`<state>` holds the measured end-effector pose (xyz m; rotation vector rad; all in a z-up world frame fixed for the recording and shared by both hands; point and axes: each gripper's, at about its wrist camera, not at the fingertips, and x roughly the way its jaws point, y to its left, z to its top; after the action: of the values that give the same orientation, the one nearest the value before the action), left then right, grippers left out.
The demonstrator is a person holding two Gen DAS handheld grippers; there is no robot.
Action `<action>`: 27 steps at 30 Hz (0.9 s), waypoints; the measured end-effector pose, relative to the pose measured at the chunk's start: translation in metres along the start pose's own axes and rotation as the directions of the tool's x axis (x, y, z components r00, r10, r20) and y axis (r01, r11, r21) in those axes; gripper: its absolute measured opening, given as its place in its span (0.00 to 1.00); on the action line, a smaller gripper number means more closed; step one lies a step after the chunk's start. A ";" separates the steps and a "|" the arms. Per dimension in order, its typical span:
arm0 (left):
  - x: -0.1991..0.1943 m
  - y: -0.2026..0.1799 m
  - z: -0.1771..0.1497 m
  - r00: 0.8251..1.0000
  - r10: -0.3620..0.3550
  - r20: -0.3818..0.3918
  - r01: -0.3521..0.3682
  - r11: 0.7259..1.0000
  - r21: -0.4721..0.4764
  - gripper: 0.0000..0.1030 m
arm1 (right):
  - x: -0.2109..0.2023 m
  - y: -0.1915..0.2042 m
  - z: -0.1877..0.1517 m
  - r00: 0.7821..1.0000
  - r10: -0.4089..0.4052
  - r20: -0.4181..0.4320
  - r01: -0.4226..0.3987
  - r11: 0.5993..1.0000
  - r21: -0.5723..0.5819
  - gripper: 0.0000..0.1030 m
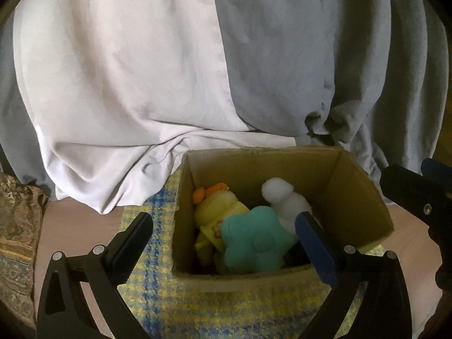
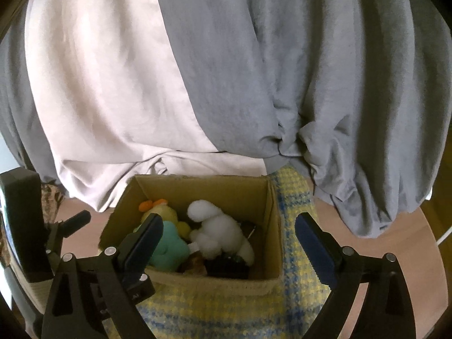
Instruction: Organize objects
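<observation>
Your left gripper (image 1: 226, 243) has its jaws spread as wide as they go, with nothing pinched between them. It's hanging over the near left corner of the cardboard box (image 1: 364, 197), one finger out over the yellow-and-blue checked cloth (image 1: 158, 291) and the other just over the box's near edge. Your right gripper (image 2: 228, 240) is wide apart too and empty; its left finger sits over the box, its right one over the cloth beside it.

The box stands open on that cloth, right up against the draped white and grey fabric (image 1: 141, 70) at the far side. Inside it you've got a teal flower-shaped plush (image 1: 255, 241) at the near side, a yellow plush with orange bits (image 1: 217, 206) to its far left, and a white fluffy plush (image 1: 285, 200) to the right. From the right wrist view there's also something dark (image 2: 226, 267) in the near right part of the box, but it's too murky to say what it is.

A patterned brownish fabric (image 1: 17, 226) sits off at the left on the wooden surface (image 1: 76, 223).
</observation>
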<state>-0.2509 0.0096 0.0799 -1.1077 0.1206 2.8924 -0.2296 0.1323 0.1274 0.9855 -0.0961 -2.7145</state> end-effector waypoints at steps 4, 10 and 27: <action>-0.019 0.001 -0.005 1.000 0.002 0.018 -0.002 1.000 -0.006 0.99 | -0.018 0.001 -0.007 1.000 0.003 0.008 -0.003 1.000 0.006 0.92; -0.048 0.000 -0.021 0.999 0.008 0.037 -0.007 1.000 -0.010 0.99 | -0.041 0.001 -0.021 1.000 0.003 0.007 -0.003 1.000 0.020 0.92; -0.094 -0.004 -0.074 0.999 0.033 0.032 -0.032 0.999 -0.019 0.99 | -0.086 -0.005 -0.073 1.000 -0.004 -0.010 0.004 0.999 0.045 0.92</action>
<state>-0.1319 0.0061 0.0878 -1.0708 0.1125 2.9441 -0.1203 0.1609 0.1237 1.0122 -0.1538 -2.7218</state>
